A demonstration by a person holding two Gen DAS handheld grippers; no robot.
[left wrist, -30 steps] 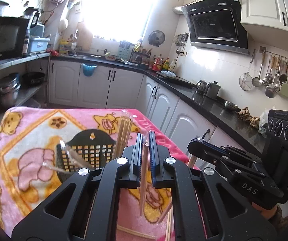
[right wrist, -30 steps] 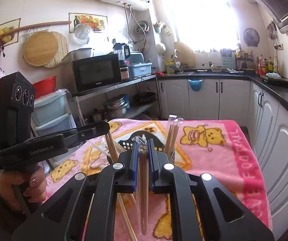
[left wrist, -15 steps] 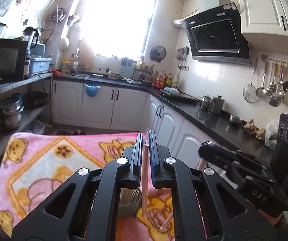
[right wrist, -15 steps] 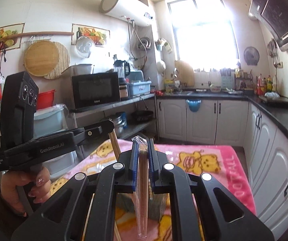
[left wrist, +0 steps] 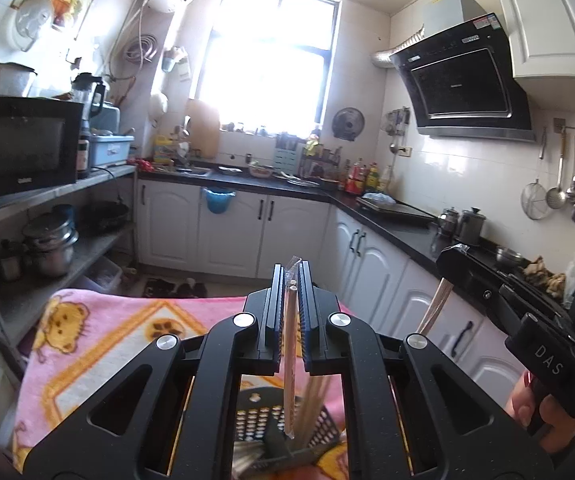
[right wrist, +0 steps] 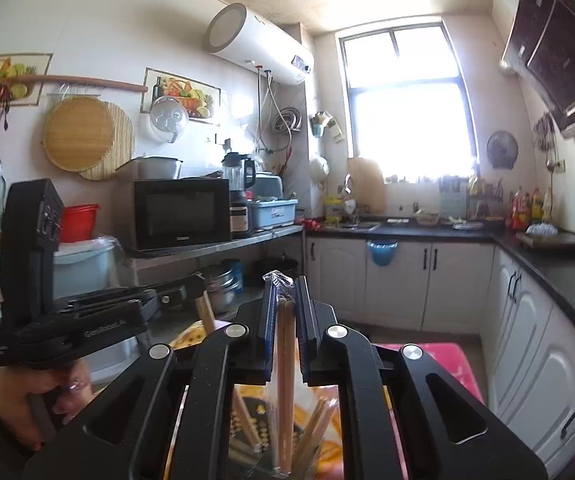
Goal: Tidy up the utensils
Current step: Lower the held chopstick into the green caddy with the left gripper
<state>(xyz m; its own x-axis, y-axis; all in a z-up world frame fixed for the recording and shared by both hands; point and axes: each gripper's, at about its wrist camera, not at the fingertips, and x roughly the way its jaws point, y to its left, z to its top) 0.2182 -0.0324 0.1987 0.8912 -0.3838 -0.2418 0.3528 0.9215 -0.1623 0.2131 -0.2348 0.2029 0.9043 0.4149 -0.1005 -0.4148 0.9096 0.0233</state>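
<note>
My left gripper (left wrist: 289,280) is shut on a pair of wrapped wooden chopsticks (left wrist: 289,360) that hang upright, their lower ends at the mouth of a black perforated utensil basket (left wrist: 283,432). More chopsticks (left wrist: 315,404) stand in the basket. My right gripper (right wrist: 286,292) is shut on another wrapped pair of chopsticks (right wrist: 284,392), also upright above the basket (right wrist: 255,420). Each gripper shows in the other's view, the right one (left wrist: 499,288) and the left one (right wrist: 99,304).
The basket stands on a pink bear-print blanket (left wrist: 107,340). White cabinets (left wrist: 247,232) with a black counter line the back and right. A shelf with a microwave (left wrist: 19,148) and pots (left wrist: 51,240) stands on the left.
Both grippers have risen and tilted up, so the views show more of the kitchen and less of the blanket. The basket now lies right under the held chopsticks.
</note>
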